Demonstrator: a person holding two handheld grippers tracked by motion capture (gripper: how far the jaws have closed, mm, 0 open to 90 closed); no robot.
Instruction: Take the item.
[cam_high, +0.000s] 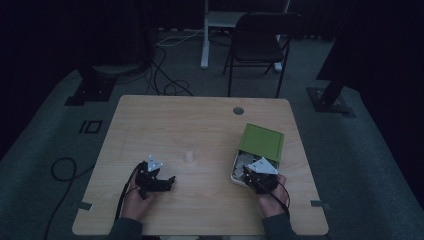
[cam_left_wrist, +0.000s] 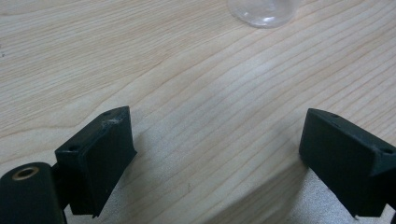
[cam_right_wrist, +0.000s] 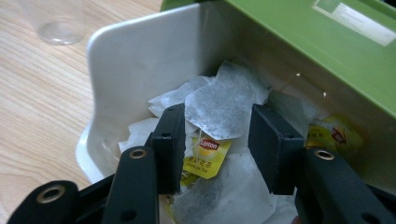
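A white box (cam_right_wrist: 135, 60) with a green lid (cam_right_wrist: 303, 37) swung back holds several tea bags. My right gripper (cam_right_wrist: 217, 135) reaches down into it with its jaws apart. A white tea bag (cam_right_wrist: 224, 105) lies between them, over a yellow Lipton tag (cam_right_wrist: 205, 158), and the pads do not press on it. From above, that right gripper (cam_high: 248, 173) sits at the near end of the box (cam_high: 233, 170), on the table's right. My left gripper (cam_high: 162, 175) rests open near the front left, nothing between its jaws (cam_left_wrist: 217, 140). A clear plastic cup (cam_high: 189, 156) stands beyond it mid-table.
The wooden table (cam_high: 200, 120) has a cable hole (cam_high: 238, 110) near its far edge. A black chair (cam_high: 260, 40) stands behind the table. Cables lie on the floor at left, and dark stand bases flank the table.
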